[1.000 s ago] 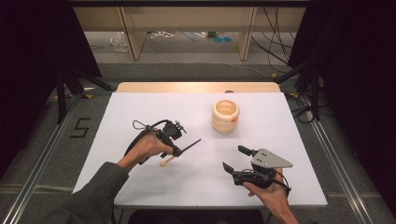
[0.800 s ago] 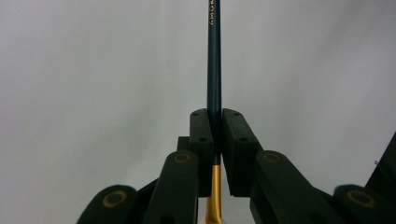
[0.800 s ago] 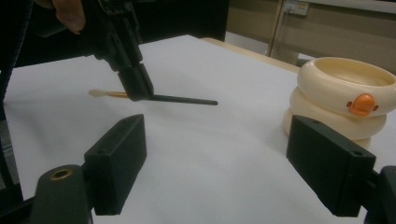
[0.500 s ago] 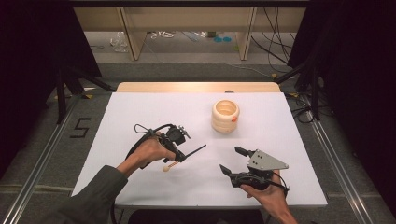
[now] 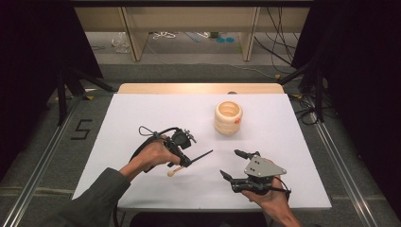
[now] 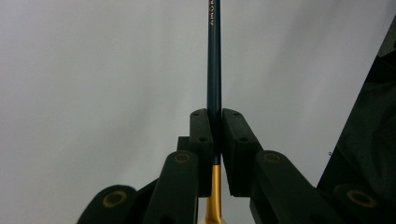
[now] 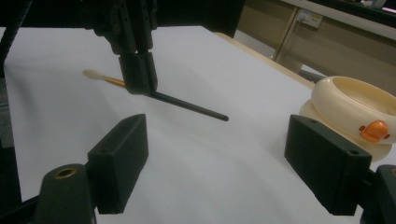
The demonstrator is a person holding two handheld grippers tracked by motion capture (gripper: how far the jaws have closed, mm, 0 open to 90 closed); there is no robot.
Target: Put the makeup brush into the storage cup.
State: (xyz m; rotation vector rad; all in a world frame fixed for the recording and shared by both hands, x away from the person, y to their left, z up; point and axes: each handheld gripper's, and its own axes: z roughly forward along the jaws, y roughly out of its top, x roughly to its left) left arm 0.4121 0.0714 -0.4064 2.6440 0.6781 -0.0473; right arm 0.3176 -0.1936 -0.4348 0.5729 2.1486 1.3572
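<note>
Surface: white table top (image 5: 142,118) with a pale wooden strip along its far edge; dark floor, shelving and loose cables beyond.
Brush: slim dark-handled brush (image 5: 201,155) with a gold ferrule and a pale rounded tip (image 5: 170,173); it is lifted off the table, tip toward the person, handle end pointing toward the table's middle.
Left gripper: left gripper (image 5: 183,162) has its jaws closed tight on the brush near the ferrule; in the left gripper view the dark handle (image 6: 214,70) runs straight up between the pads.
Right gripper: right gripper (image 5: 232,164) hovers near the front right of the table, jaws wide apart and holding nothing; its own view looks across at the brush (image 7: 187,104).
Progress: pick-up looks done; the brush is grasped and raised. Carrying it over and setting it down is probably what remains.
Holder: cream ring-shaped holder (image 5: 228,117) with a small orange mark (image 7: 373,130) stands farther back, well apart from the brush, opening facing up.
Obstacles: bare table lies between brush and holder; the right gripper sits to the side of that path.
</note>
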